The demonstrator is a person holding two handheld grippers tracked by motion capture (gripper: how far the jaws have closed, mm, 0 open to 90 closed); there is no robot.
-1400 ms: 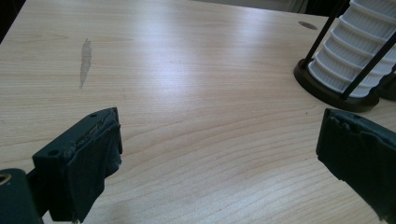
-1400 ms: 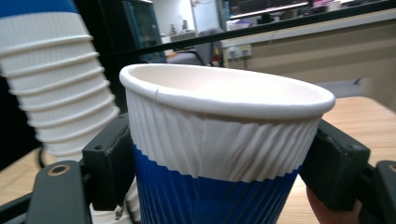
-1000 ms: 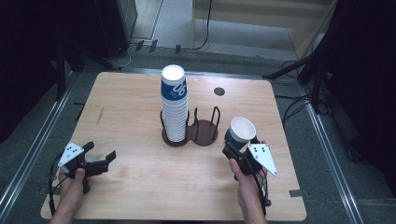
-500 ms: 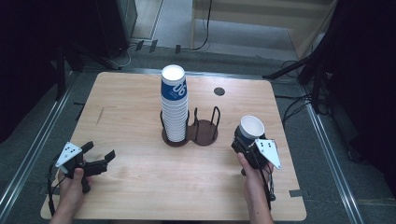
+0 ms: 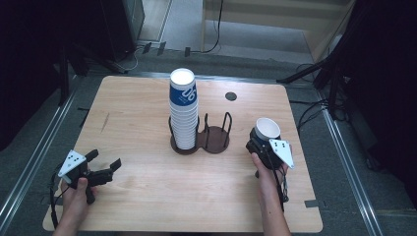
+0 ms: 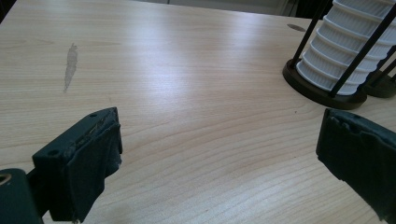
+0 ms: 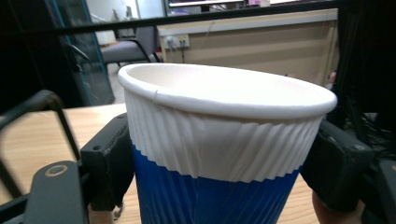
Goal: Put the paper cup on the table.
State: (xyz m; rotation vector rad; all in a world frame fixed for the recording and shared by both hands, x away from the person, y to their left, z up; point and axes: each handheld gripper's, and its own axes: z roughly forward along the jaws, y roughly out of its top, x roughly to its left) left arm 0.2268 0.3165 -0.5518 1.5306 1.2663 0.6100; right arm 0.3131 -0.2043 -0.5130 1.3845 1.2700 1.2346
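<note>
Wooden table: your right gripper clamps one upright blue-and-white cup right of the rack, pulled for setting apart; left gripper, jaws wide, waits near-left.

One tall stack of cups in one two-ring wire holder, one single cup, two grippers, left and right, one table.

Cup stack in holder mid-table, single cup to its right, hole behind.
</note>
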